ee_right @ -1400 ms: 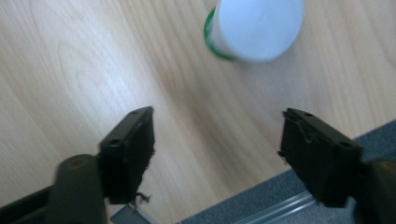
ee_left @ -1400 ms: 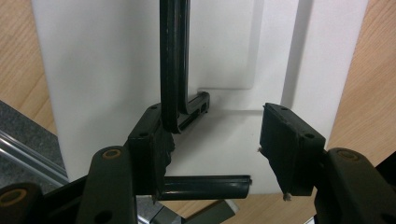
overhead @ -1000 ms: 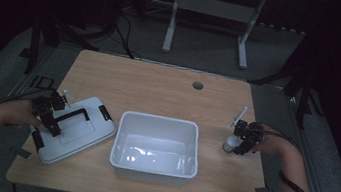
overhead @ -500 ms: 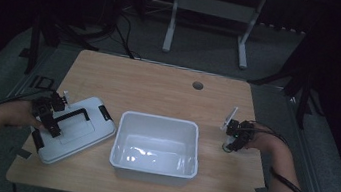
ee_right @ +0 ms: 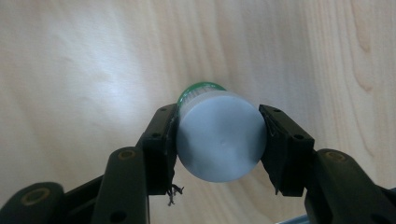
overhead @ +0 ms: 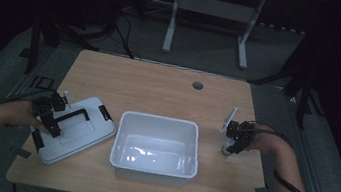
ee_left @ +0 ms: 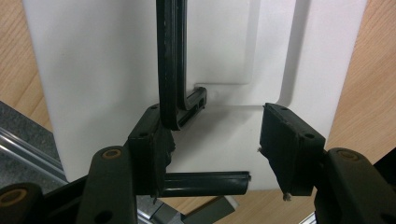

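My right gripper (overhead: 232,144) has slid a little toward the white bin (overhead: 156,147) since a second ago and is lower over the table (overhead: 159,87). Left of the bin, my left gripper (ee_left: 215,144) hangs open above the white lid (ee_left: 93,84), one jaw touching its black handle (ee_left: 170,60). Right of the bin, my right jaws squeeze the small bottle (ee_right: 219,135). I can't read any writing.

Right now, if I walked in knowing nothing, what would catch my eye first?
Probably the white tub sitting open mid-table between the two hands. At the right, the right gripper has its fingers clamped on a small white-capped bottle with a green band. At the left, the left gripper hangs open over a white lid with a black handle.
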{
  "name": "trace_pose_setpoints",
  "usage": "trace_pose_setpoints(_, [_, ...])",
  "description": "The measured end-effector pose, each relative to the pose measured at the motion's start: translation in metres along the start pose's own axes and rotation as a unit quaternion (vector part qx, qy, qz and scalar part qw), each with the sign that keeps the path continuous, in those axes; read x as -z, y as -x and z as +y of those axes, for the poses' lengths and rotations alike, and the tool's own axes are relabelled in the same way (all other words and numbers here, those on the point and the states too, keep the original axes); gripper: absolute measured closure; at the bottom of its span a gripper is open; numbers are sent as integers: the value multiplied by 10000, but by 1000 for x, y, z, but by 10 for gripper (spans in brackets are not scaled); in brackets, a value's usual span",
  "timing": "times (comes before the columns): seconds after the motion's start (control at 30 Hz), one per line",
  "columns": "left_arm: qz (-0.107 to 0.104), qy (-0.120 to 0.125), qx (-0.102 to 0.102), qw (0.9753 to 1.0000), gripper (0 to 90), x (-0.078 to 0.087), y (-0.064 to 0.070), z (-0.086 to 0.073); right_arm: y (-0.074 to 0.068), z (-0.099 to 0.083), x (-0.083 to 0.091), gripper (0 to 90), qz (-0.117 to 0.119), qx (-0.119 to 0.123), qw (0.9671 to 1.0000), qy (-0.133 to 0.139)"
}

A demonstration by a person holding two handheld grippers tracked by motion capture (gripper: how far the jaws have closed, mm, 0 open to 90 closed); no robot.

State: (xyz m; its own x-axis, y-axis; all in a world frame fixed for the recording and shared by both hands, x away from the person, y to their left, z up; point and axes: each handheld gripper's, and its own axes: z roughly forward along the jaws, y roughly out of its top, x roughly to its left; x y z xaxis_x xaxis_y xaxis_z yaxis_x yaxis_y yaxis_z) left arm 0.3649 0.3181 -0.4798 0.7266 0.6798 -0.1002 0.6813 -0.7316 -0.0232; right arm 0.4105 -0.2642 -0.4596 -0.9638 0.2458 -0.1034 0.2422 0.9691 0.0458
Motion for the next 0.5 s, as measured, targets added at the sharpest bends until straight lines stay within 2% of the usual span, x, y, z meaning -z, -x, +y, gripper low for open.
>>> trace_pose_setpoints(0.23, [18,-5,-4,10000,429,1,1,2,-20,4,13,498,103,227,9997,-3])
trace_pose_setpoints(0.3, [29,-24,-7,10000,429,1,2,2,-22,4,15,498,106,237,9997,22])
trace_pose_setpoints(0.5, [50,-3,-37,10000,429,2,2,3,-37,6,33,498,-2,363,9993,71])
